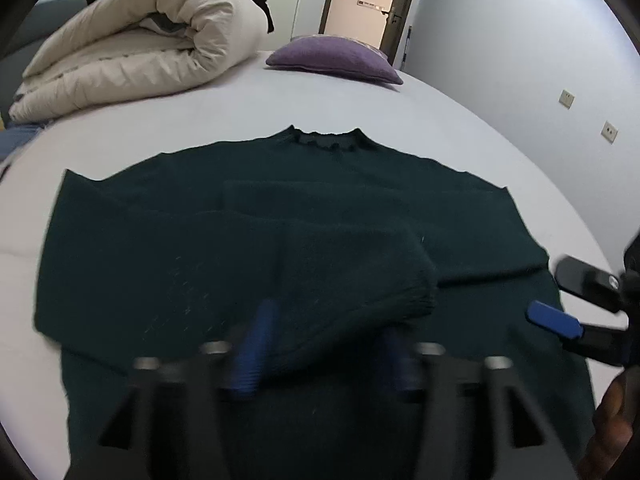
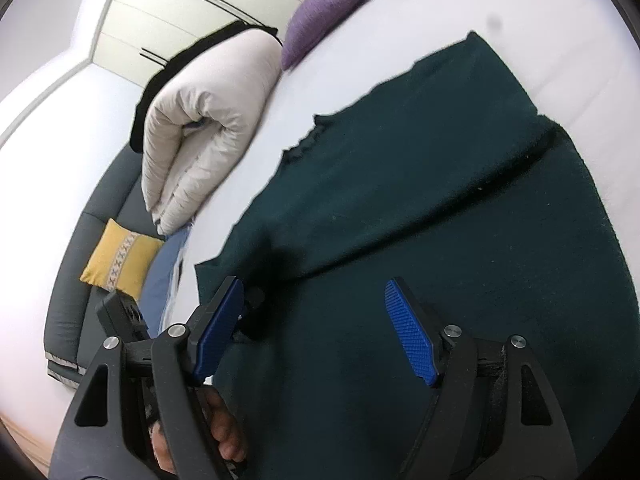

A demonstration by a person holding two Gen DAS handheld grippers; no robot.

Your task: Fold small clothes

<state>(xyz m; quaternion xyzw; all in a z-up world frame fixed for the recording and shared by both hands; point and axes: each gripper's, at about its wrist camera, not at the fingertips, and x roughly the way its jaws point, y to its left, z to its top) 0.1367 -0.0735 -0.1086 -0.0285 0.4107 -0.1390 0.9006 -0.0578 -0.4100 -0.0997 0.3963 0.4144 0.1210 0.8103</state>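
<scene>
1. The dark green sweater is lying flat on the white bed, both sleeves crossing its chest, seemingly so the body can be folded next.
2. The left gripper and right gripper are hovering above it, fingers apart, holding nothing.

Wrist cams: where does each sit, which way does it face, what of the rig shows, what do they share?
Left wrist: on the left gripper, facing across the dark green sweater toward the purple pillow and open doorway; own jaws open, blurred; right gripper at the right edge.
Right wrist: on the right gripper, rolled, angled down at the sweater; jaws open; a hand shows bottom left.
Shared: sweater, pillow, rolled duvet.
</scene>
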